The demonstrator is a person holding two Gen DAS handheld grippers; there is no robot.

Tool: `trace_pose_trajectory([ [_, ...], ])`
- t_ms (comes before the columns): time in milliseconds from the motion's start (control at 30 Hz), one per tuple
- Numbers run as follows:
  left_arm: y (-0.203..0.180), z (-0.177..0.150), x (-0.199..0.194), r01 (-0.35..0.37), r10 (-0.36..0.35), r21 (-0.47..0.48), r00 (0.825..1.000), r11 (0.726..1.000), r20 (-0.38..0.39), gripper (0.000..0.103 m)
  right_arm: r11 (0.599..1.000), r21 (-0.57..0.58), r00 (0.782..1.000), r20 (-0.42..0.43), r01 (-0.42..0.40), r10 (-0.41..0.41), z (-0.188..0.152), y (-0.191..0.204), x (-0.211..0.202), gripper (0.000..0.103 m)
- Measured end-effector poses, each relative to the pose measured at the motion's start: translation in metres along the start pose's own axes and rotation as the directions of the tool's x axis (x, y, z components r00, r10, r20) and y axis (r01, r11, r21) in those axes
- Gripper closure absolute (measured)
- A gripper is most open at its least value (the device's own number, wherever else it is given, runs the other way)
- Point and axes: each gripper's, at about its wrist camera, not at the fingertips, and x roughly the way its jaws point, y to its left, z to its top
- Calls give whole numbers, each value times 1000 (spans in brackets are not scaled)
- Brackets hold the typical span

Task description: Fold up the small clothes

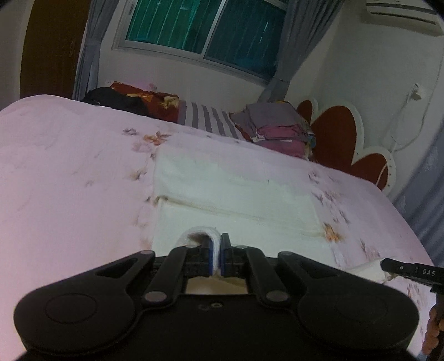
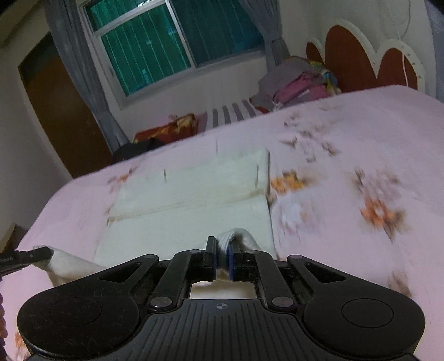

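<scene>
Soft cream towel (image 1: pixel 236 194), rect., terry-textured

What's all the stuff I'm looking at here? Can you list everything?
white cloth: one, cream white, partly folded on the bed, near edge pinched up at two corners
bedsheet: one, pink with orange flowers, covering the bed
folded clothes pile: one, grey and magenta, by the headboard
headboard: one, red with white trim, bed's end
striped fabric: one, grey-white, far bedside
red patterned fabric: one, far bedside
window: one, green-tinted, grey curtains
left gripper: black, shut on cloth
right gripper: black, shut on cloth
</scene>
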Motion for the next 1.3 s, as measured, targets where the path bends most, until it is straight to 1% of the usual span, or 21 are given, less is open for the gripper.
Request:
trace_pose_trajectory([
  [133, 0, 21, 42, -15, 15, -8, 1000, 1000, 3, 99, 1000, 21, 1000, -1, -10, 10, 34, -8, 48, 96],
  [267, 5, 41, 82, -36, 36, -15, 999, 999, -5, 99, 999, 46, 1000, -12, -5, 5, 57, -18, 92, 96],
  [467, 16, 71, 131, -73, 73, -37, 997, 997, -12, 99, 995, 98, 999, -32, -4, 7, 91, -33, 151, 96],
  [633, 22, 89, 173, -99, 97, -55, 994, 994, -43, 99, 990, 138, 998, -67, 14, -5, 113, -43, 200, 96],
  [700, 24, 93, 189, -111, 108, -59, 992, 992, -60, 99, 987, 161, 995, -95, 26, -10, 120, -49, 221, 96],
  [767, 24, 96, 202, -124, 120, -51, 990, 991, -71, 99, 982, 183, 993, -116, 35, -14, 124, -55, 237, 96],
  [867, 25, 98, 217, -141, 138, -39, 988, 989, -75, 97, 979, 191, 992, -118, 66, -43, 128, -62, 252, 96],
  [967, 23, 100, 225, -172, 171, 0, 983, 985, -66, 83, 980, 182, 991, -121, 82, -61, 134, -64, 262, 95],
  [1000, 23, 100, 225, -187, 187, 14, 981, 982, -50, 71, 982, 165, 990, -120, 90, -70, 135, -64, 265, 95],
  [1033, 23, 101, 224, -198, 199, 25, 979, 980, -37, 53, 985, 149, 990, -121, 91, -73, 137, -63, 267, 95],
  [1067, 25, 102, 222, -201, 202, 27, 979, 979, -26, 47, 986, 141, 990, -122, 88, -71, 138, -63, 269, 95],
  [1100, 27, 104, 217, -197, 197, 22, 980, 980, -13, 43, 987, 134, 990, -121, 87, -70, 139, -63, 269, 95],
  [1167, 33, 107, 210, -172, 173, 22, 985, 985, -4, 43, 991, 106, 991, -113, 81, -69, 141, -62, 268, 94],
  [1200, 34, 108, 208, -159, 160, 36, 987, 987, -10, 43, 992, 94, 992, -107, 79, -69, 142, -62, 268, 89],
  [1233, 36, 107, 208, -150, 151, 55, 988, 987, -20, 44, 993, 86, 992, -100, 83, -75, 142, -63, 267, 66],
  [1267, 36, 106, 210, -136, 139, 73, 990, 988, -34, 44, 993, 83, 993, -90, 81, -74, 143, -64, 265, 29],
  [1300, 36, 104, 212, -124, 129, 89, 990, 988, -49, 46, 994, 79, 995, -72, 75, -70, 142, -64, 263, 22],
])
